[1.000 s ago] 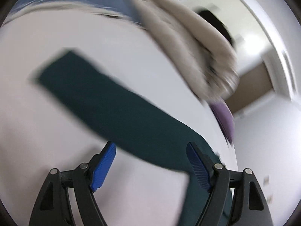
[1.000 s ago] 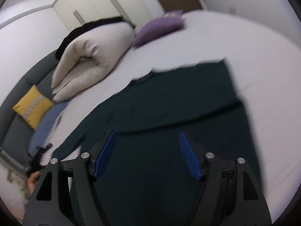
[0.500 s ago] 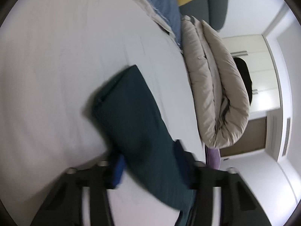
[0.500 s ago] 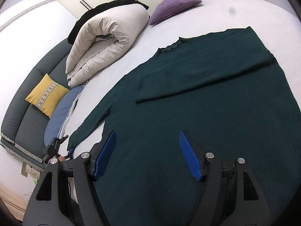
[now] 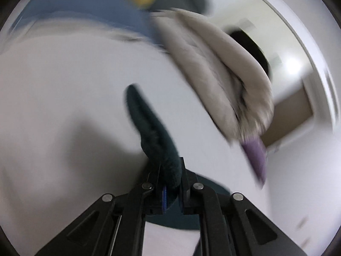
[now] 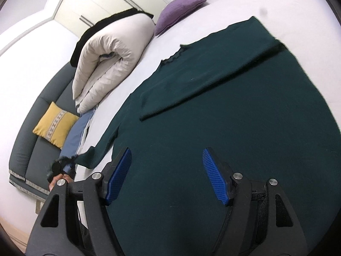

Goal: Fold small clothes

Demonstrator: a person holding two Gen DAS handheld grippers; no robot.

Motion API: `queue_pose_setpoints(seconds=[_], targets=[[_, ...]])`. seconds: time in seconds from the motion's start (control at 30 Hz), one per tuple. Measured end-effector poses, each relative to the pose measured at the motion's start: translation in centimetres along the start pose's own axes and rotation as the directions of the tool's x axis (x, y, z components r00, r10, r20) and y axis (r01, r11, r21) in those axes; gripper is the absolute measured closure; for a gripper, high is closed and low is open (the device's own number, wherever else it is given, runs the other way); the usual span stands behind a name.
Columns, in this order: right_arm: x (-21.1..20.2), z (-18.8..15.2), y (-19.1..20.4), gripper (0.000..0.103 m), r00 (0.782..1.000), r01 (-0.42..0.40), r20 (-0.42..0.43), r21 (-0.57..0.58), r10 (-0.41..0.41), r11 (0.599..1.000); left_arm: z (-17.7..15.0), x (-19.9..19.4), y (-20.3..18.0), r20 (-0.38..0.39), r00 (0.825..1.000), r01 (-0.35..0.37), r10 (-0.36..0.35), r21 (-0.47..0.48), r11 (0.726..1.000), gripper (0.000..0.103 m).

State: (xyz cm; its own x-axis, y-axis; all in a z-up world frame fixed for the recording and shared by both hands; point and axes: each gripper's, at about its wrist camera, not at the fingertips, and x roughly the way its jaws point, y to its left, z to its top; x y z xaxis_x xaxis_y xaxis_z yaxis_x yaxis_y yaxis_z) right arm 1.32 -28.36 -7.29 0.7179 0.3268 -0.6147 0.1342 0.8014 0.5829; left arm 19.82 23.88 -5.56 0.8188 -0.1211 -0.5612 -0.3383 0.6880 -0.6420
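A dark green sweater [image 6: 213,132] lies flat on the white bed [image 6: 245,2], one sleeve [image 6: 213,74] folded across its body. The other sleeve [image 6: 100,147] runs out toward the bed's left edge. My left gripper [image 5: 170,170] is closing on that sleeve's cuff [image 5: 149,123]; the pads press on the cloth, and the cuff end sticks up past the tips. In the right wrist view the left gripper [image 6: 61,164] shows small at the sleeve end. My right gripper [image 6: 166,170] hovers open over the sweater's lower body with nothing between its fingers.
A rolled beige duvet [image 6: 110,64] and a purple pillow [image 6: 181,6] lie along the bed's far side. Beyond the left edge stands a grey sofa [image 6: 32,149] with a yellow cushion [image 6: 55,125] and a blue cloth [image 6: 76,130]. A person's hand [image 6: 55,183] holds the left gripper.
The left gripper came down over the sleeve cuff, shut on it and lifted it off the sheet. The right gripper moved in lower over the sweater's body, still open.
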Motion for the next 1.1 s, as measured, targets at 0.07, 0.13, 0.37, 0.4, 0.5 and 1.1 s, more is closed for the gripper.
queue_pose_setpoints(seconds=[0.07, 0.13, 0.37, 0.4, 0.5, 1.1], targets=[[-0.7, 0.2, -0.8, 0.035, 1.0, 0.004, 0.018, 0.014, -0.005, 1.0, -2.3, 0.7, -6.5, -0.019, 1.0, -0.007, 0.011, 0.221, 0.975, 0.094], [-1.3, 0.4, -1.8, 0.035, 0.999, 0.008, 0.034, 0.027, -0.009, 1.0, -5.9, 1.5, -12.7, -0.013, 0.999, -0.031, 0.041, 0.451, 0.892, 0.094], [-3.8, 1.2, -5.8, 0.035, 0.995, 0.022, 0.093, 0.103, -0.032, 0.994, -23.8, 4.4, -26.5, 0.025, 0.998, -0.044, 0.049, 0.9, 0.433, 0.093], [-4.1, 1.3, -6.3, 0.035, 0.994, 0.026, 0.1, 0.111, -0.037, 0.993, -25.5, 4.8, -27.1, 0.027, 0.998, -0.047, 0.057, 0.919, 0.392, 0.092], [-4.6, 1.8, -8.0, 0.035, 0.992, 0.039, 0.111, 0.137, -0.054, 0.99, -30.2, 7.7, -27.8, -0.005, 0.992, -0.033, 0.125, 0.953, 0.302, 0.084], [8.2, 10.9, 0.4, 0.034, 0.998, 0.023, -0.063, -0.057, -0.026, 0.998, -25.2, 2.5, -19.2, -0.16, 0.981, 0.078, 0.112, 0.844, 0.53, 0.008]])
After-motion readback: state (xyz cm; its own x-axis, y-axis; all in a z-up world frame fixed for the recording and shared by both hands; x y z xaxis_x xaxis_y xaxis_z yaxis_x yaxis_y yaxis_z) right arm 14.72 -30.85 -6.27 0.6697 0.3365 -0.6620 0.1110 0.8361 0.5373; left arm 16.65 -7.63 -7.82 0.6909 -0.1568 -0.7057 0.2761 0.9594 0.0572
